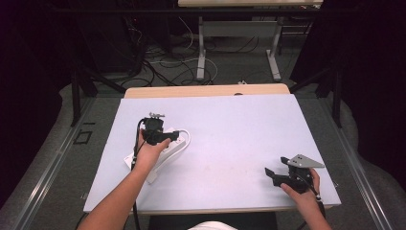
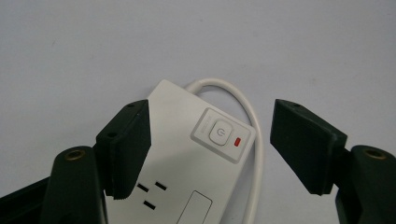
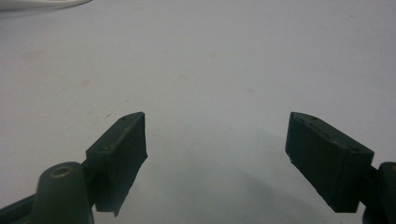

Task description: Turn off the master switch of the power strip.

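High view looks down on the table (image 1: 249, 124); gripper views skim it (close, between jaws).

power strip (image 2: 196, 158): I see its lower end cut off by the frame edge | high view: my left gripper (image 1: 155, 132) covers its middle | socket markings: too small to read

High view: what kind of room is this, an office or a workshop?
Probably a lab or recording workspace. Loose cables sprawl on the floor behind the table, dark curtains hem it in, and a person works hand-held grippers over a power strip.
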Demonstrator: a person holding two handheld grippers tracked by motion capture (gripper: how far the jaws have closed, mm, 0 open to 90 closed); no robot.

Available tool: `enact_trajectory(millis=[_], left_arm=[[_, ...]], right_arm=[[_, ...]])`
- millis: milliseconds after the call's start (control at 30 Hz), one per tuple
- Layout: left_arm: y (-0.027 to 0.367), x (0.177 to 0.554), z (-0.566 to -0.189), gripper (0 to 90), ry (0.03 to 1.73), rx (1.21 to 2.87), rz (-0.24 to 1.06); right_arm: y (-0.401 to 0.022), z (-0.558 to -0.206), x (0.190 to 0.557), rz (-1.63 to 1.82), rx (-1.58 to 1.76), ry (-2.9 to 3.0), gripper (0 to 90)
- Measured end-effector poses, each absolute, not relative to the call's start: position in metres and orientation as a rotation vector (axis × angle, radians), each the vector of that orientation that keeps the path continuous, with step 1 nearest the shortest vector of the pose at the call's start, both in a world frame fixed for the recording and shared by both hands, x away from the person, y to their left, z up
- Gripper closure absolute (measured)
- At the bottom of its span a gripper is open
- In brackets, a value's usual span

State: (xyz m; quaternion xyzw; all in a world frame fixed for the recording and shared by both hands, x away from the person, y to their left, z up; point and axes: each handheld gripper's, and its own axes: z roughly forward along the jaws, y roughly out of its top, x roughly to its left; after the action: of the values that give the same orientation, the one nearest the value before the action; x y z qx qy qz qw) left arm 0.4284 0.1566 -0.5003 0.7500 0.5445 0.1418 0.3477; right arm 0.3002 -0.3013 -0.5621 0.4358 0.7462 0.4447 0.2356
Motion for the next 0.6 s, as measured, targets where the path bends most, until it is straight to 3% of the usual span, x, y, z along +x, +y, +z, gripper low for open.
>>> enact_trajectory(millis=[600], left_arm=[[0.161, 0.418, -0.492, 25.7, 1.3, 1.983, 0.405]], right_arm=[[-0.301, -0.562, 0.3, 1.22, 1.193, 2.046, 19.8]])
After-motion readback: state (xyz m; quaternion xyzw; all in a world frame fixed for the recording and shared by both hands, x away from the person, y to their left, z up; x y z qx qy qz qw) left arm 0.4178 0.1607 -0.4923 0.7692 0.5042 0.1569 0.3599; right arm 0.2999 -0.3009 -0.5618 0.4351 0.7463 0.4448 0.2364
